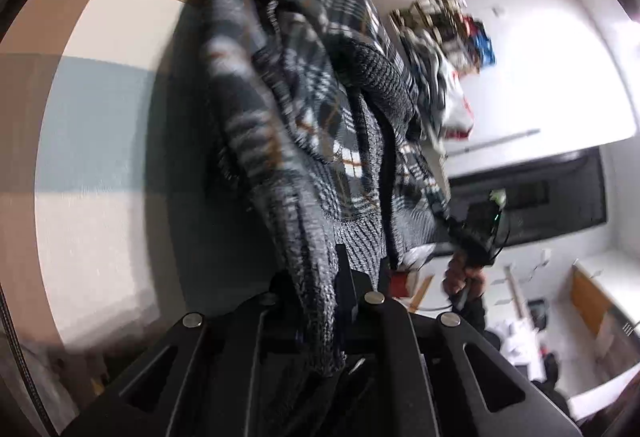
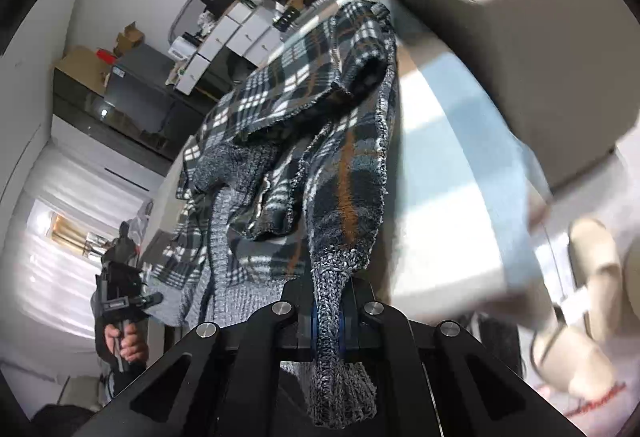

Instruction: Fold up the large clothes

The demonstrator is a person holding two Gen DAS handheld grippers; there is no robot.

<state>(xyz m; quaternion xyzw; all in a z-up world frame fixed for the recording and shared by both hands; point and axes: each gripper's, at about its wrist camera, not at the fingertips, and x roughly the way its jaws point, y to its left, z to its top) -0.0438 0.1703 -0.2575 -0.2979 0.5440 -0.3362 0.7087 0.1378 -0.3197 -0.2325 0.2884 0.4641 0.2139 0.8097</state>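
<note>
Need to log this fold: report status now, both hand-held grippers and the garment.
Left hand-held gripper shut on plaid jacket, knit hem. Right hand-held gripper shut on same hem. Jacket bunched, hanging between them over checked cover. Nothing in the way.

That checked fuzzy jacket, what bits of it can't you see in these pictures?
- Dark plaid fleece jacket with grey knit cuffs: its overall shape, bunched into folds in both wrist views.
- Left tool: fingertips buried under a knit cuff.
- Right tool: pads covered by the other cuff.
- Jacket's left side, left wrist view: motion-blurred.
</note>
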